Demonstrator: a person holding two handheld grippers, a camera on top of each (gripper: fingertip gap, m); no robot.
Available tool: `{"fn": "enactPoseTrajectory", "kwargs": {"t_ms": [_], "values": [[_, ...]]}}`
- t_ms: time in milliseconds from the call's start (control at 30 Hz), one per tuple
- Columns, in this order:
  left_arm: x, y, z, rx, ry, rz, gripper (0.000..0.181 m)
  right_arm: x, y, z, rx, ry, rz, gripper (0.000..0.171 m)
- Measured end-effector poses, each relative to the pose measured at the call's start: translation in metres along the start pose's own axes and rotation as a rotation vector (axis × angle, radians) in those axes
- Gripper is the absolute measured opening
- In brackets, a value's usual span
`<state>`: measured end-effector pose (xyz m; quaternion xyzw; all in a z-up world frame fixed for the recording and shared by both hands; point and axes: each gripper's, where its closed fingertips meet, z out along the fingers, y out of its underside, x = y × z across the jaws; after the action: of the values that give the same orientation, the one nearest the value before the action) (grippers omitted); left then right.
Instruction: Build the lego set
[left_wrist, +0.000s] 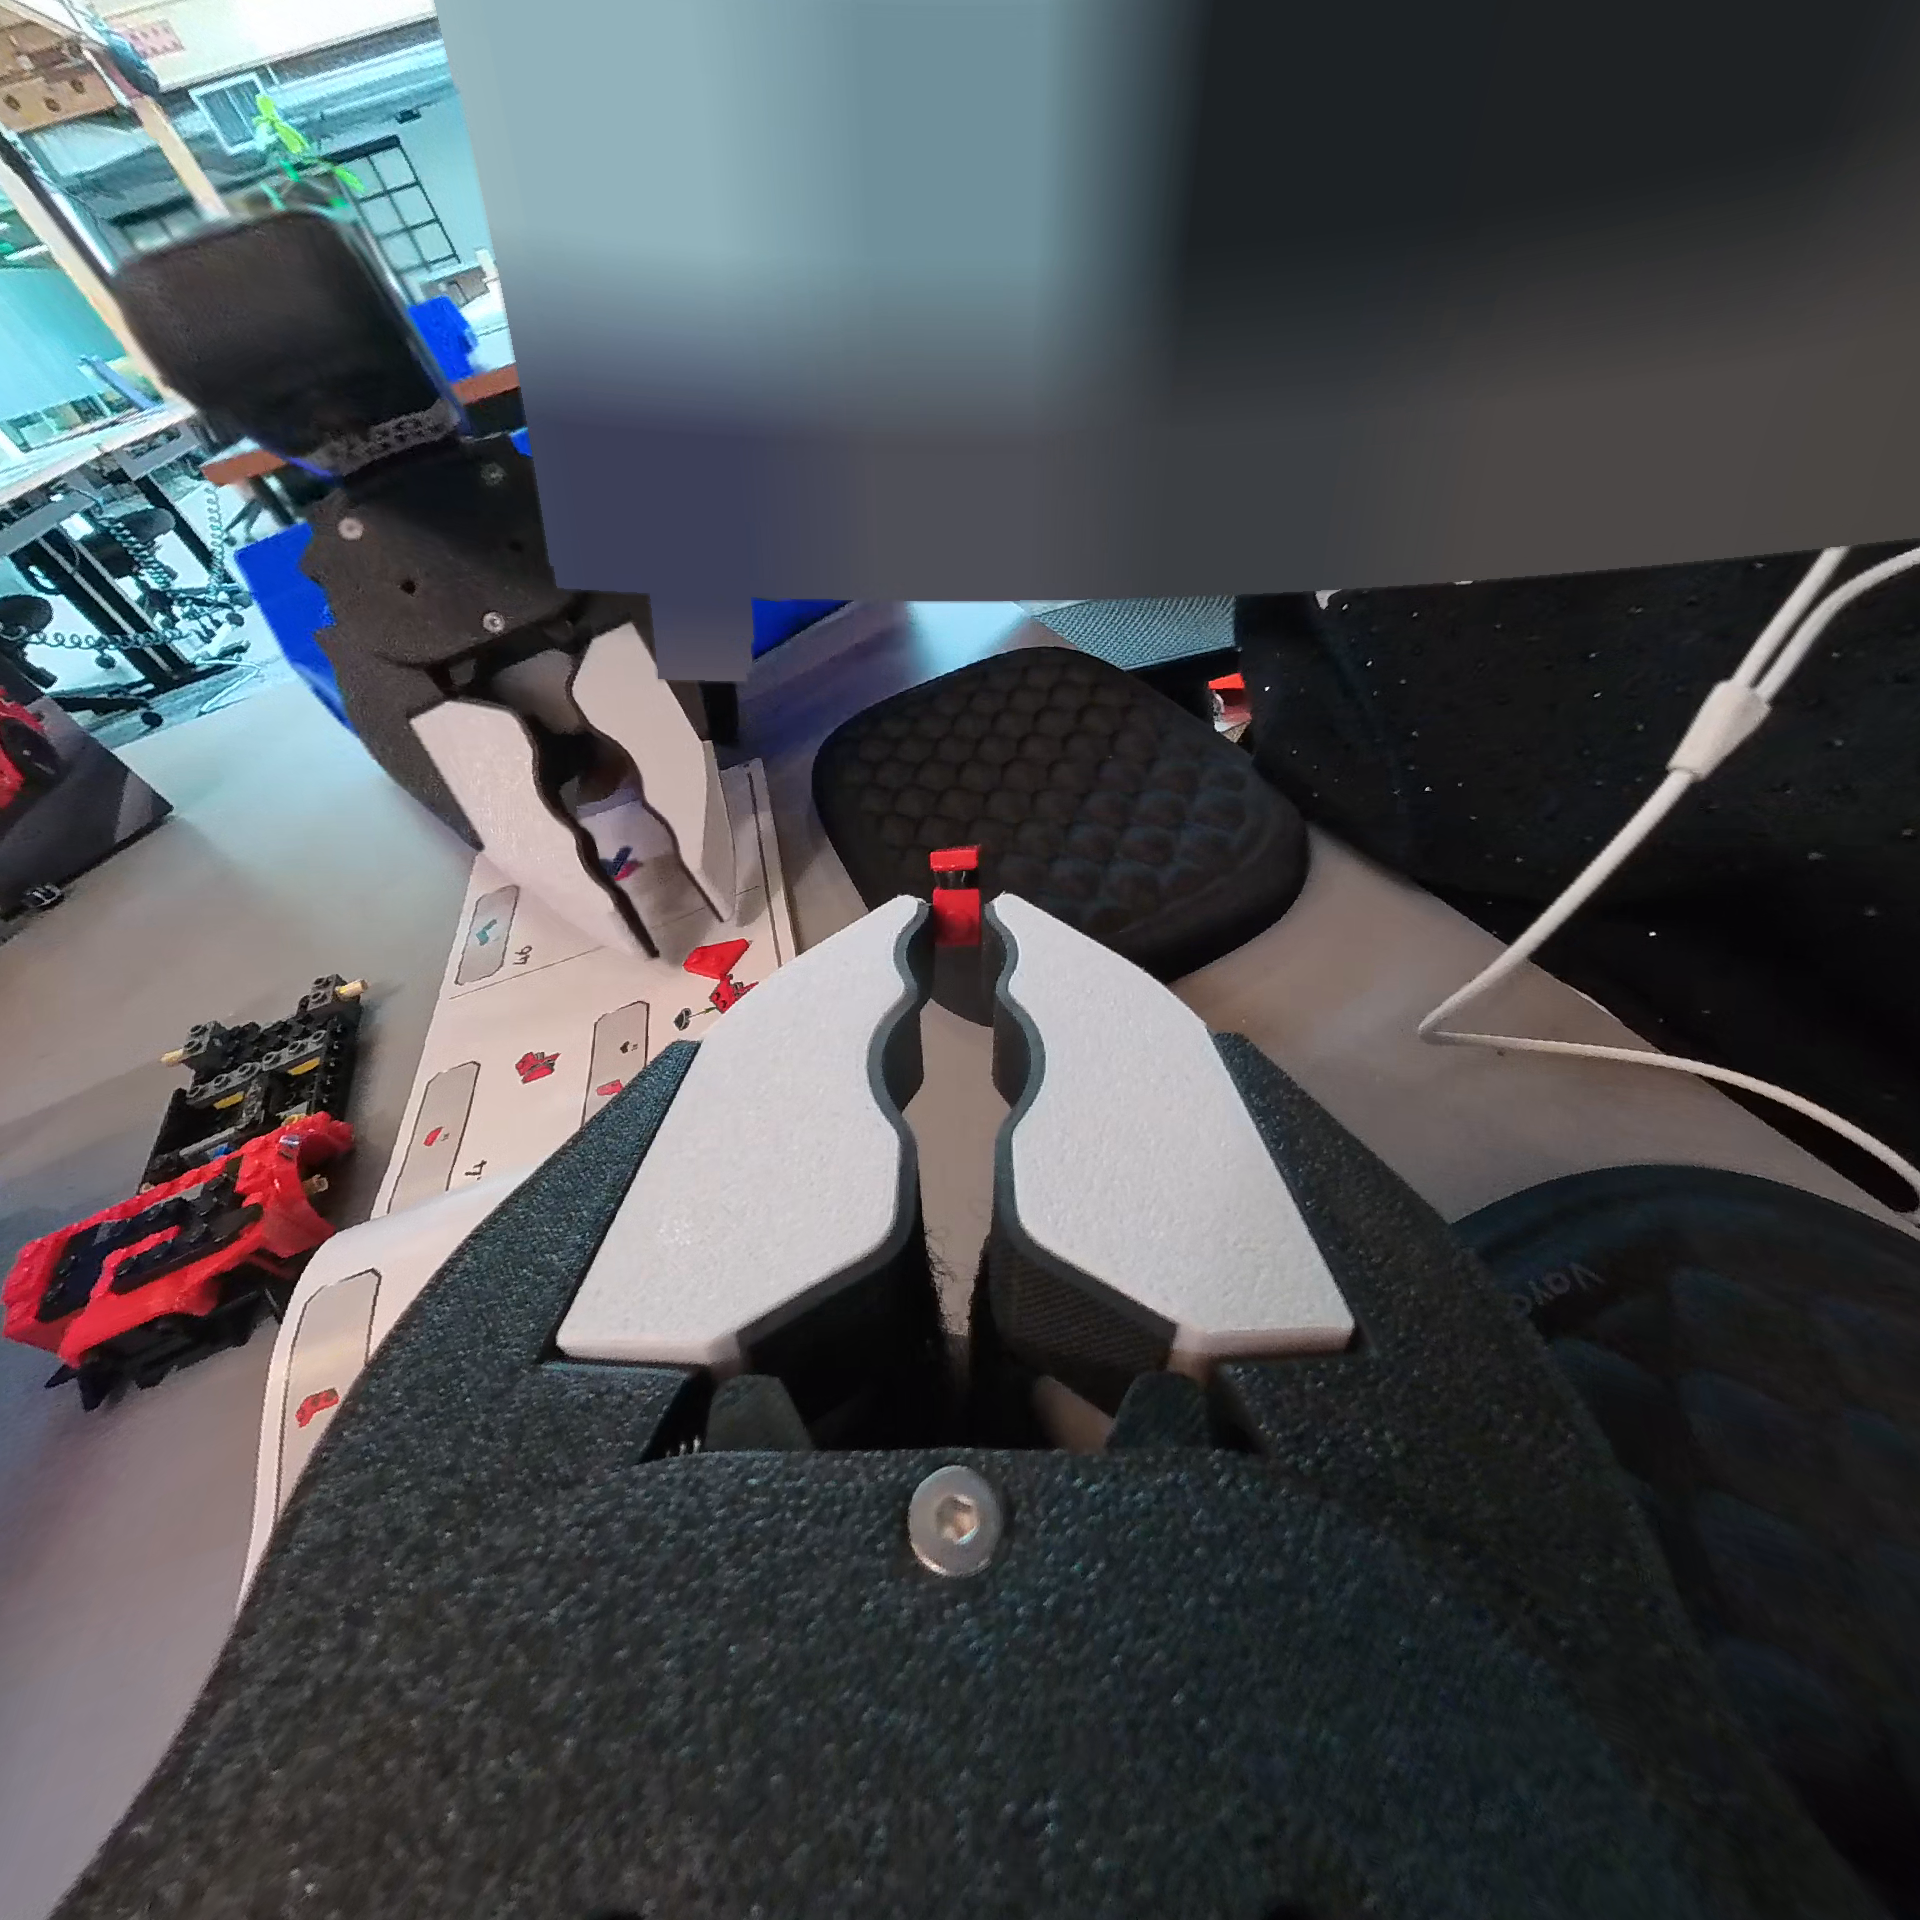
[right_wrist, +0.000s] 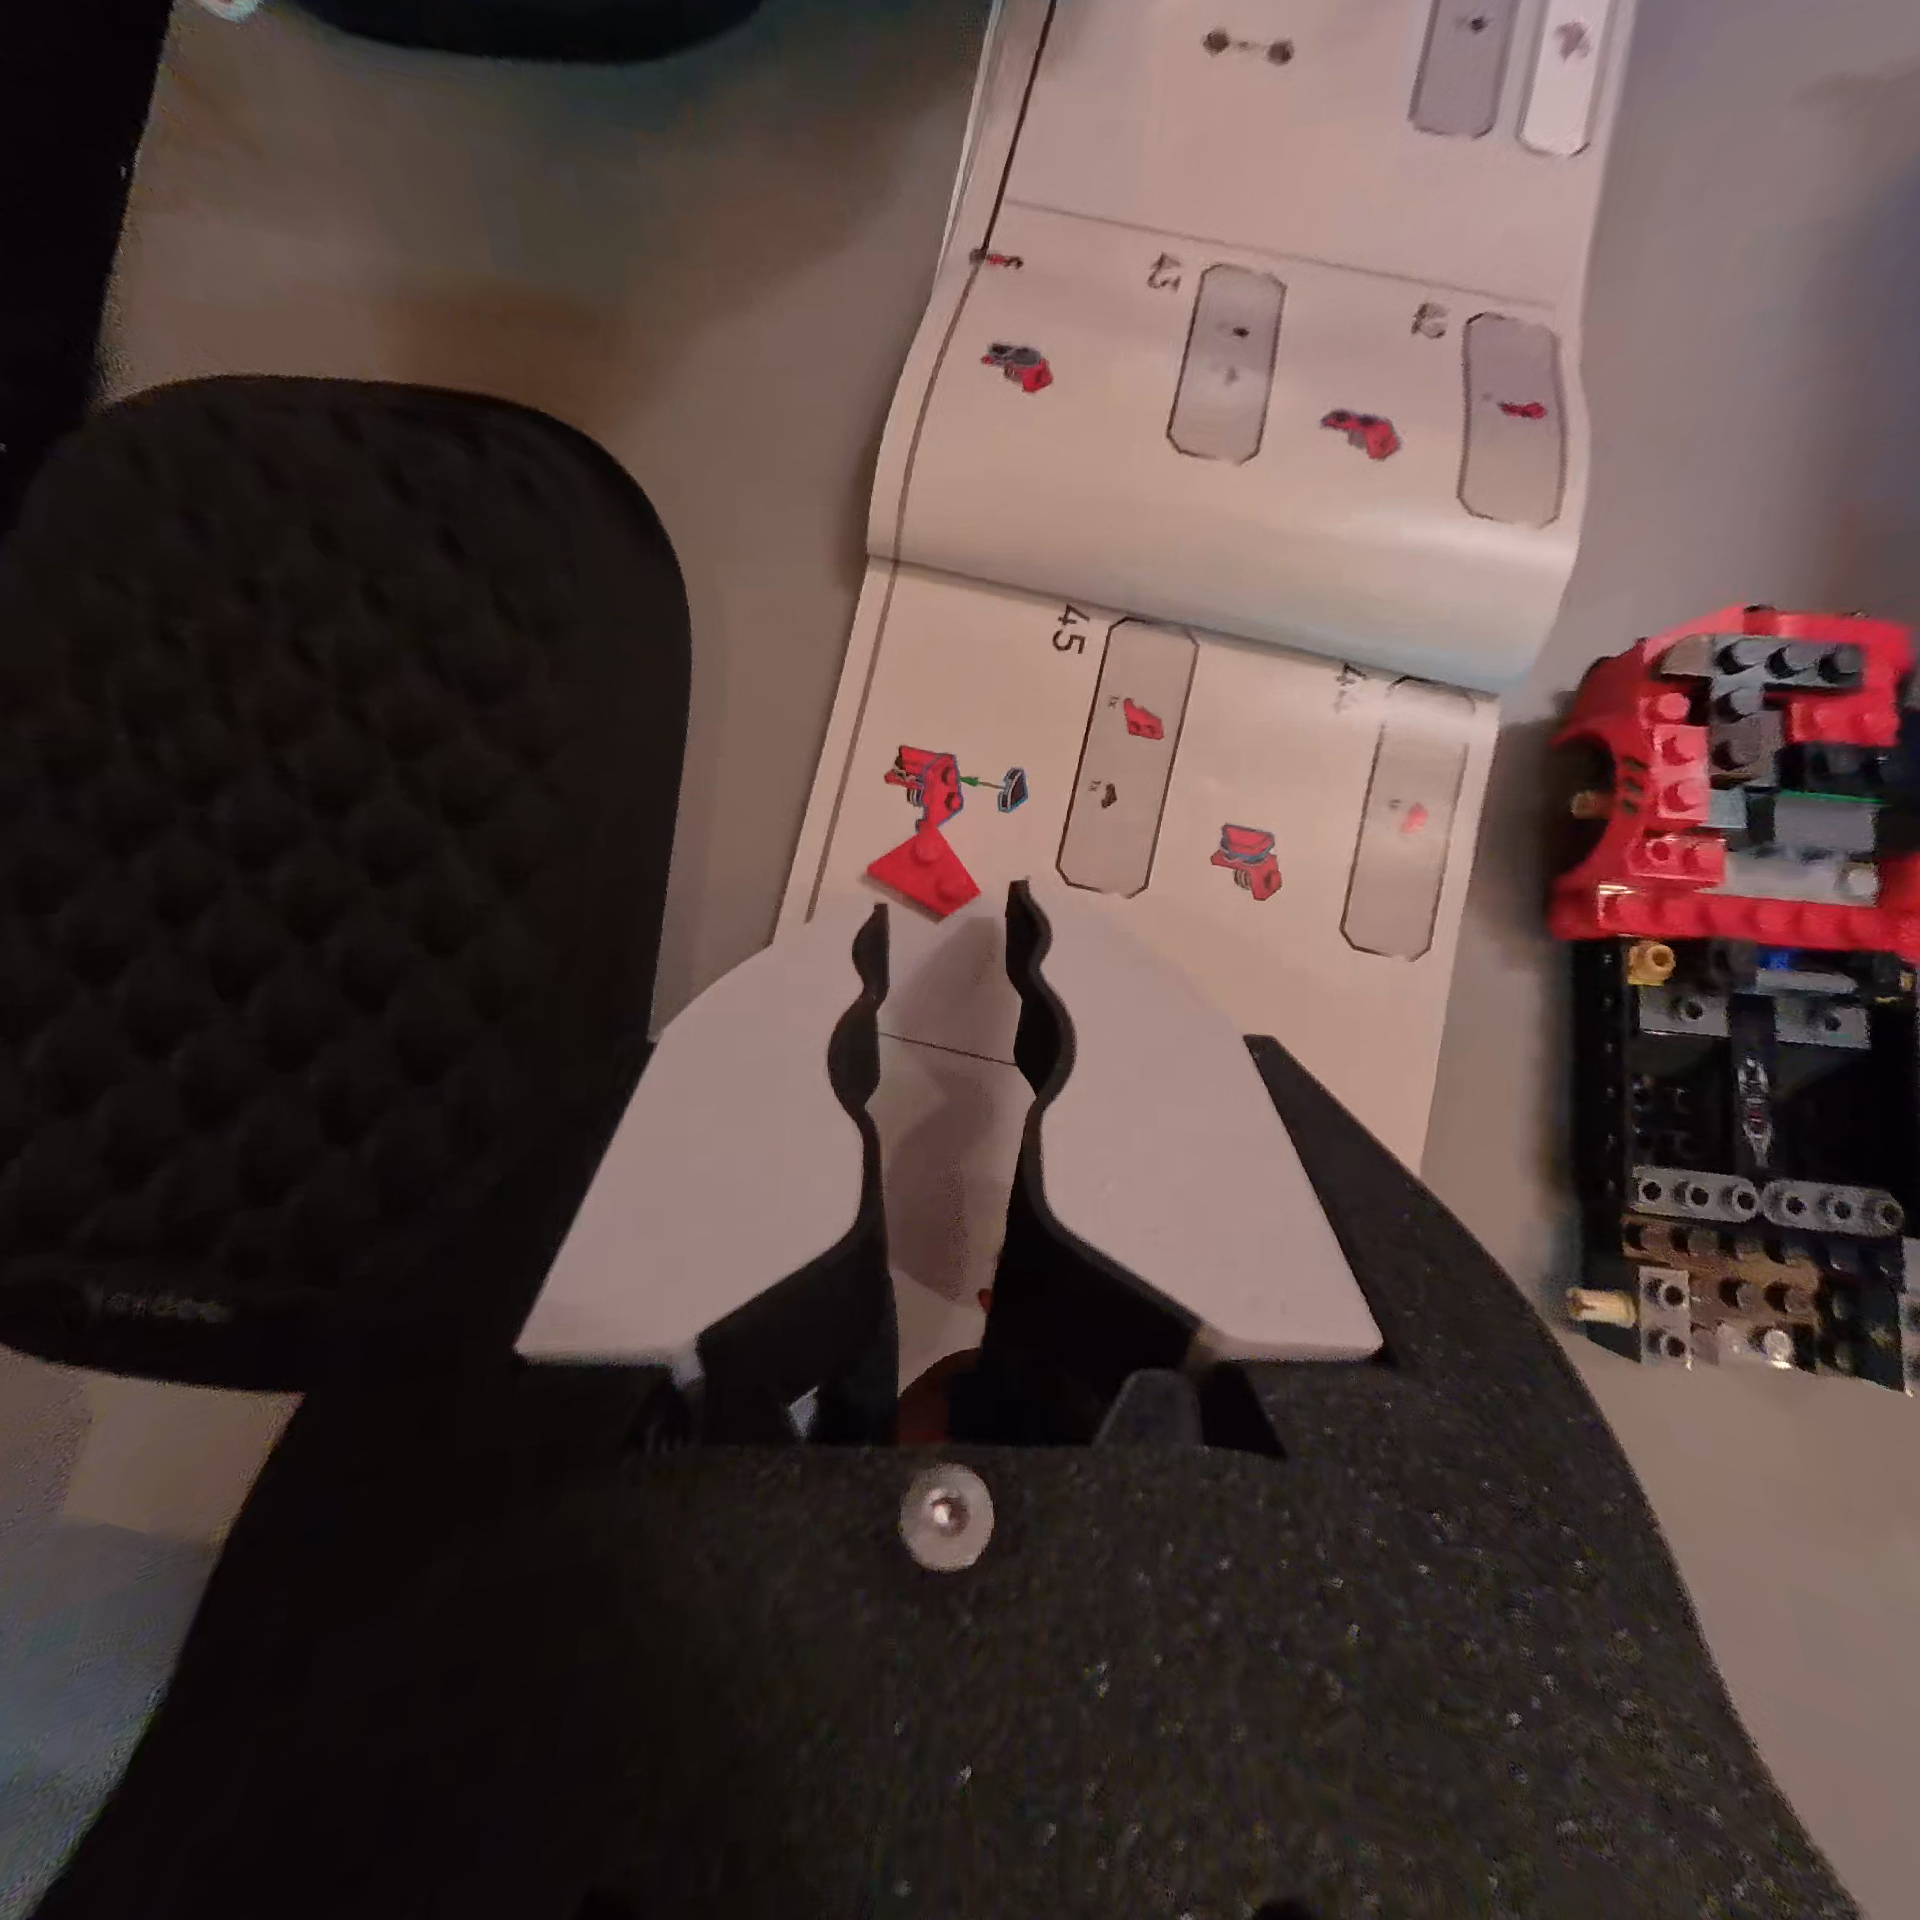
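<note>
On the desk (right_wrist: 416, 260), the part-built red and black model (left_wrist: 177, 1216) is left at the far left. The red wedge plate (right_wrist: 923, 868) on the instruction booklet (right_wrist: 1247, 582) is approached squarely by the spread right hand-held gripper (right_wrist: 948, 914). A small red piece (left_wrist: 954, 896) is pinched in the left hand-held gripper (left_wrist: 956, 920). Printing is visible in the booklet and is not reproduced.
</note>
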<state>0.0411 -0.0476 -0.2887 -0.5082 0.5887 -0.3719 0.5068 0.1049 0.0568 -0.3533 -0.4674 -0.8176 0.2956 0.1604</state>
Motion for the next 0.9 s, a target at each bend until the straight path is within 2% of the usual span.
{"fn": "enactPoseTrajectory", "kwargs": {"t_ms": [133, 267, 333, 433, 533, 667, 767, 900], "values": [[0.000, 0.000, 0.000, 0.004, -0.001, -0.004, 0.007, -0.002, 0.002, 0.005, -0.011, -0.083, 0.024, 0.024], [-0.001, 0.000, 0.000, 0.003, -0.001, -0.005, 0.007, -0.003, 0.000, 0.008, 0.011, -0.060, 0.025, 0.018], [0.000, 0.000, 0.000, 0.002, -0.001, -0.004, 0.007, -0.003, 0.000, 0.007, 0.026, -0.030, 0.045, 0.024], [-0.001, 0.000, 0.000, 0.001, -0.003, -0.003, 0.007, -0.004, -0.002, 0.002, 0.068, 0.049, 0.126, 0.026], [-0.001, 0.000, 0.000, 0.001, -0.006, -0.006, 0.007, 0.002, 0.002, -0.003, 0.052, 0.220, 0.327, 0.027], [-0.003, 0.001, 0.001, -0.006, -0.014, -0.013, 0.007, -0.008, 0.008, 0.000, 0.010, 0.363, 0.556, 0.029], [-0.002, 0.002, 0.002, -0.016, -0.012, -0.009, 0.007, -0.009, -0.002, 0.003, 0.083, 0.424, 0.640, 0.023], [-0.003, 0.002, 0.001, -0.017, -0.015, -0.008, 0.007, -0.005, 0.001, 0.007, 0.065, 0.453, 0.639, 0.018]]}}
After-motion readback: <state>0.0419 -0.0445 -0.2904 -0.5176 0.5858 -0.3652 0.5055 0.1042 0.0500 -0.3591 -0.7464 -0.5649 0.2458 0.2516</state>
